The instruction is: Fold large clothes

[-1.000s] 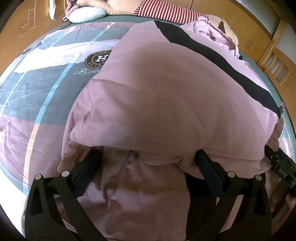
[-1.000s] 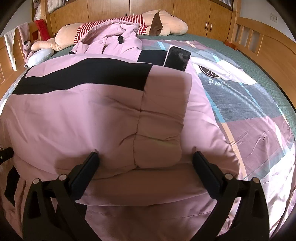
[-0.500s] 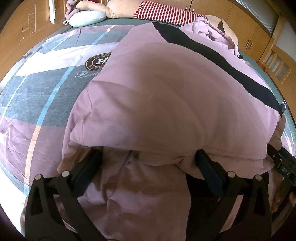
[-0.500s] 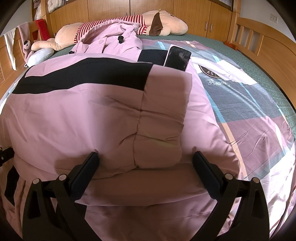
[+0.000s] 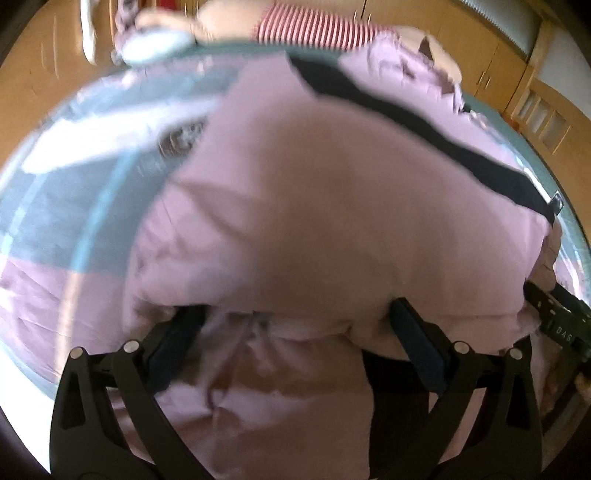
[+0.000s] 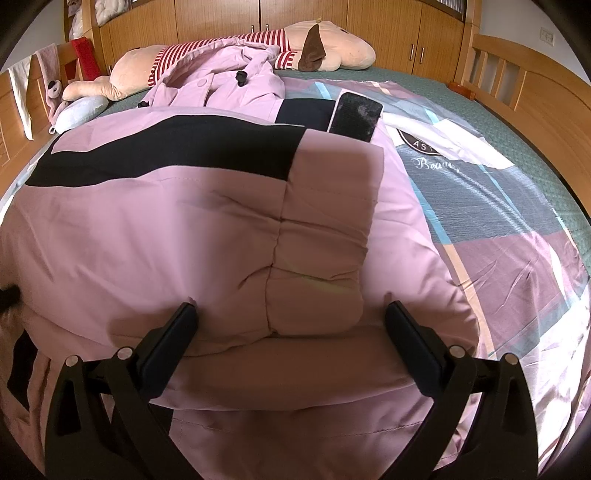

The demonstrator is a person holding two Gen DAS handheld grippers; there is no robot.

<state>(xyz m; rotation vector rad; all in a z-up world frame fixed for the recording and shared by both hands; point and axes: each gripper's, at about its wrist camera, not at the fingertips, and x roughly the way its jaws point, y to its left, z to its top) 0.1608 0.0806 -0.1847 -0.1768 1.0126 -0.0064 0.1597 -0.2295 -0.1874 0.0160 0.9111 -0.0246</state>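
A large pink padded jacket (image 6: 192,229) with a black band (image 6: 159,155) lies on the bed, its lower part folded up over the body. A folded sleeve (image 6: 325,236) lies on top at the right. My right gripper (image 6: 290,314) is open, its jaws wide apart at the near fold edge. In the left wrist view the same jacket (image 5: 332,206) fills the frame, blurred. My left gripper (image 5: 295,317) is open at the near fold edge on the jacket's left side. The right gripper's body (image 5: 561,325) shows at the far right.
The bed has a patchwork cover (image 6: 498,206) in grey, mauve and white. A striped plush toy (image 6: 258,48) and a pale blue pillow (image 6: 79,112) lie at the head. Wooden bed rails (image 6: 517,81) and wardrobes (image 6: 303,18) surround the bed.
The left wrist view has shifted slightly and turned blurry, so the left gripper is moving. The right gripper and the jacket have stayed still. Both grippers stay open.
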